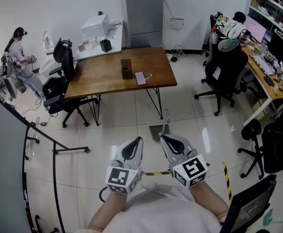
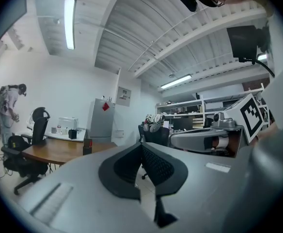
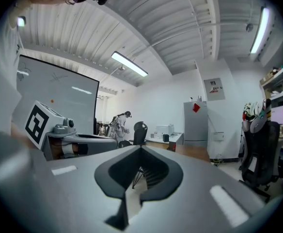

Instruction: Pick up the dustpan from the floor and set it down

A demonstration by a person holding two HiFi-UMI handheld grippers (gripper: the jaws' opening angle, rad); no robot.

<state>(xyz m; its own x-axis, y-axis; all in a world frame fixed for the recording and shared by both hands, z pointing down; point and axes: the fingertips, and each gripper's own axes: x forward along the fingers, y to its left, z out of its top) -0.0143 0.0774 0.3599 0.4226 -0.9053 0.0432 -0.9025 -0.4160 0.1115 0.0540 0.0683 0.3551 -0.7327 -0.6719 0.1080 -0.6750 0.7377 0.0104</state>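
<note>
The grey dustpan [image 1: 157, 130] lies on the tiled floor just in front of the wooden table, its handle [image 1: 167, 115] slanting up and away. My left gripper [image 1: 138, 140] and right gripper [image 1: 163, 138] hang side by side in the air nearer to me, well above the floor and pointing level toward the table. Both are shut with nothing between the jaws. In the left gripper view the closed tips [image 2: 141, 145] meet in front of the room. The right gripper view shows the same at its tips [image 3: 141, 148]. Neither gripper view shows the dustpan.
A wooden table [image 1: 107, 74] with a small box and a phone stands ahead. Black office chairs [image 1: 224, 74] sit to the right by a cluttered desk [image 1: 267, 69], and another chair [image 1: 64, 81] at the table's left. Yellow-black tape [image 1: 225, 176] marks the floor. A person [image 1: 19, 57] stands far left.
</note>
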